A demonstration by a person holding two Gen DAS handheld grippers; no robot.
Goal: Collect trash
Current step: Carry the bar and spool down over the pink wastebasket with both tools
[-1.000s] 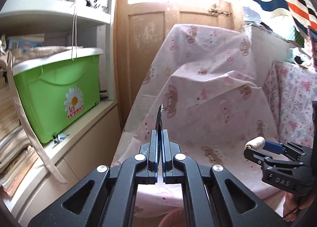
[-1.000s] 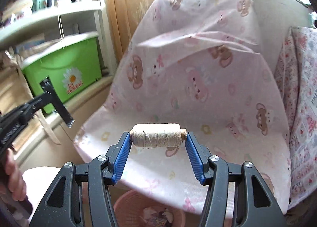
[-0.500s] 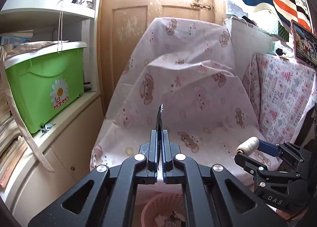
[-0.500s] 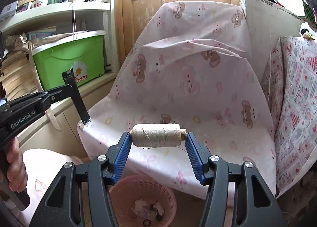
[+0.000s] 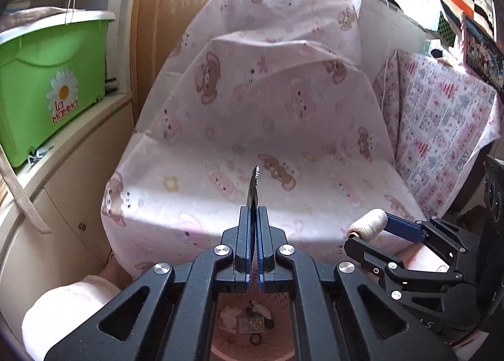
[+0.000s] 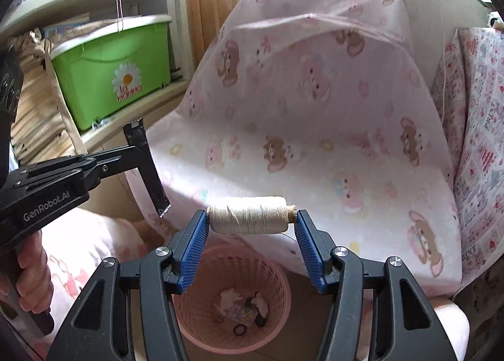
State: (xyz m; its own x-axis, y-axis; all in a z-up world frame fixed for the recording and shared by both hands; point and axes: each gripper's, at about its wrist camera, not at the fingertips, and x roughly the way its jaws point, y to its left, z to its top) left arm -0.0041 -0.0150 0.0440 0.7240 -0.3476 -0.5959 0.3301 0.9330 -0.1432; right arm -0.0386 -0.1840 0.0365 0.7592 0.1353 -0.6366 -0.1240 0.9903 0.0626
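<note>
Both claws loaded, hanging over the bin.

Right gripper pinches the spool end to end, just above the pink bin. Spool looks light and stiff, thread wrap grippy; end-cap hold is right, a side grip may roll. Left gripper is pressed together on a thin dark strip, probably a torn wrapper, hard to tell: light, floppy, edge-on. Bin sits on the floor in front of the sheet, some scraps already in it.

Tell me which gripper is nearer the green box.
Left. The left gripper, shut on a black strip, sits just right of the green box; the right gripper holds a spool farther right.
</note>
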